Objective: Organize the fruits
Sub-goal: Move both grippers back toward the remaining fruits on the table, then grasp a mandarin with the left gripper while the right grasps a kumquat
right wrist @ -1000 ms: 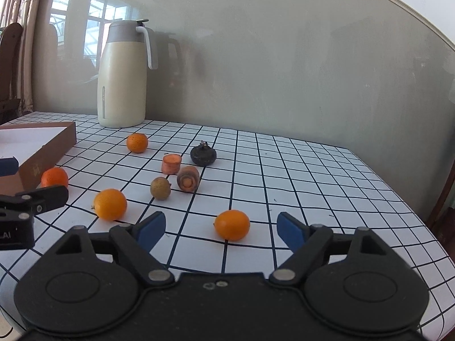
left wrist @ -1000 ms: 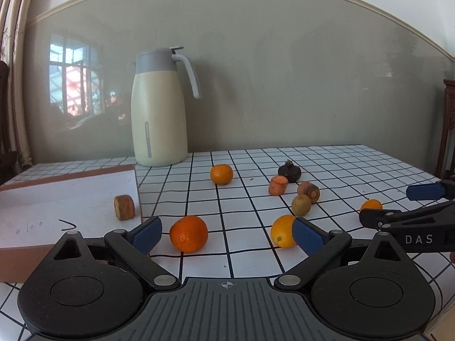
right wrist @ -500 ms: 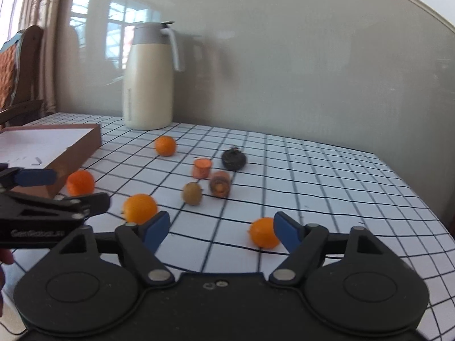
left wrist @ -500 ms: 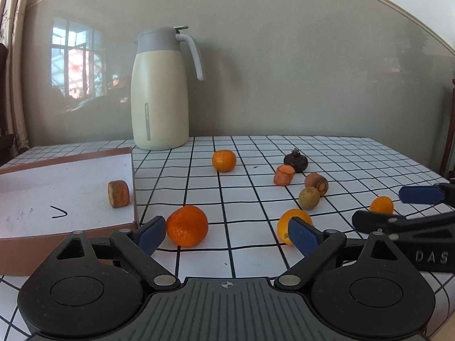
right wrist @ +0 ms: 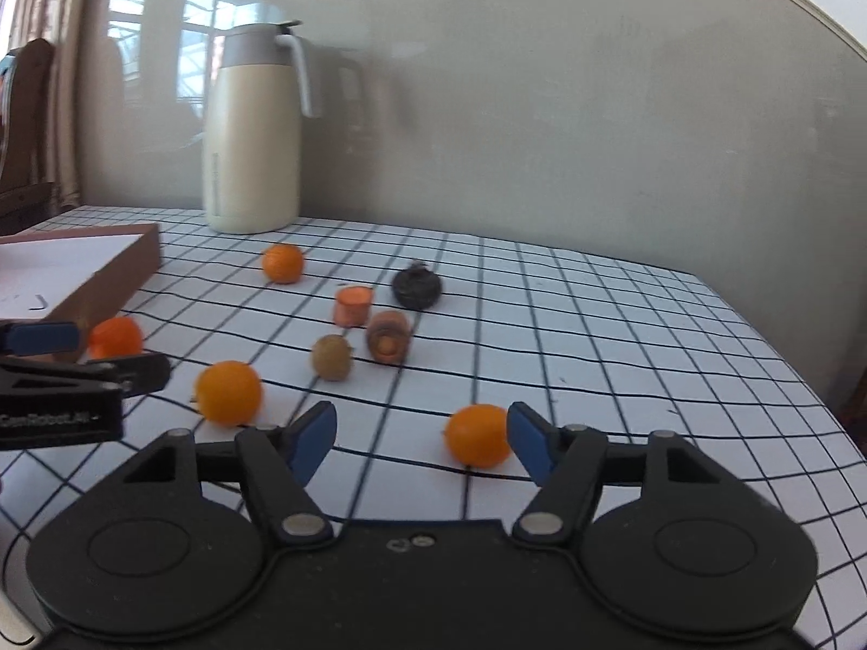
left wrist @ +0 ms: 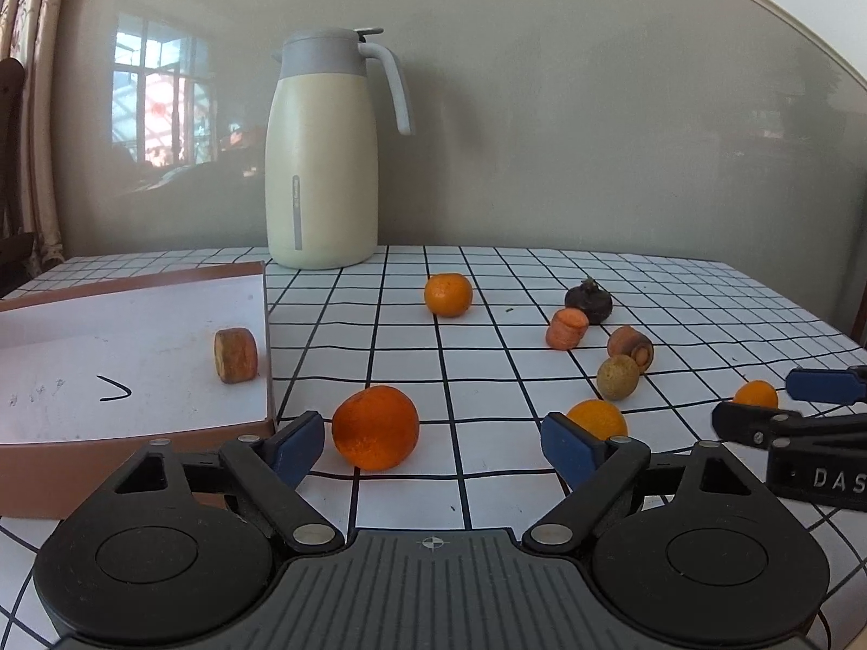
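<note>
Closing both jaws, your left hand-held gripper (left wrist: 432, 447) brackets an orange (left wrist: 375, 427) beside the tray (left wrist: 135, 436) at the bench's left edge; your right hand-held gripper (right wrist: 422, 441) brackets a small orange (right wrist: 478, 435). Neither grips yet; next, squeeze and lift.

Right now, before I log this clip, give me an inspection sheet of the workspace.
Surface: table under a white cloth with a black grid.
Job's things: four oranges; the near orange sits between the left claw fingers, the small orange by the right claw. Brown box holds one cut piece.
Clutter: carrot chunks, a kiwi-like fruit, a dark fruit, a thermos jug.
Grippers: both claws closing, neither pressing on fruit yet.
Cables: nothing seen.
Surroundings: grey wall, curtain, chair.
</note>
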The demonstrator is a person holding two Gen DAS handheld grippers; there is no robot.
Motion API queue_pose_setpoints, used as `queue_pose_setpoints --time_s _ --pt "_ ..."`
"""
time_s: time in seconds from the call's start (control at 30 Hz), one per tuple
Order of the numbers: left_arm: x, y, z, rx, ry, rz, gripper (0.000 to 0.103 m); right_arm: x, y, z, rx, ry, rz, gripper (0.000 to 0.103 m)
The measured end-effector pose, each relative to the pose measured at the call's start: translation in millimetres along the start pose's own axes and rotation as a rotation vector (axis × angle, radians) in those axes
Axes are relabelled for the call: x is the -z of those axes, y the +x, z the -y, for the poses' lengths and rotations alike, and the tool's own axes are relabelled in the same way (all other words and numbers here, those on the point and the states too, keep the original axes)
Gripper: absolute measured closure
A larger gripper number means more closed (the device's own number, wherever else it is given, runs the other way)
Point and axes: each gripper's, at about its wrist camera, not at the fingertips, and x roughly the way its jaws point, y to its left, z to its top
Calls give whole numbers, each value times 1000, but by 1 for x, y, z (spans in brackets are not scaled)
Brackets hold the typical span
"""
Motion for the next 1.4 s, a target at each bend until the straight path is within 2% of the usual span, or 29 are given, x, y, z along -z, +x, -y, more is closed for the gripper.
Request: queue_pose_setpoints --time_s 0.13,0.4,0.57,0.63,0.7,0.73,0.83,0.93,1.0,1.07,1.4 --pt "0 5 2 -12 1 -10 16 1 7 3 12 14 -23 42" --pt "-1 10 2 -20 -5 -31 20 0 12 4 26 24 -39 51" --pt "-4 14 4 -38 0 -54 22 0 22 8 29 45 -84 62" --pt "-4 16 7 -51 10 -63 23 1 23 7 36 41 -92 63" --pt "-5 18 7 -67 7 -71 28 1 22 8 37 44 -93 74" --pt "-5 18 6 -75 4 -77 30 2 22 9 35 50 -93 76" --pt "-5 19 7 -99 1 -83 36 1 22 8 36 48 -93 76" --pt "-4 18 1 -121 -39 -75 50 1 22 7 39 44 -92 76" --pt "-4 18 -8 -120 -95 -75 66 1 22 7 39 46 -92 76" --pt "-3 18 -16 -98 -141 -74 66 1 22 7 38 44 -92 76" --pt "-3 11 -12 -48 -122 -66 66 -1 14 12 29 68 -71 76"
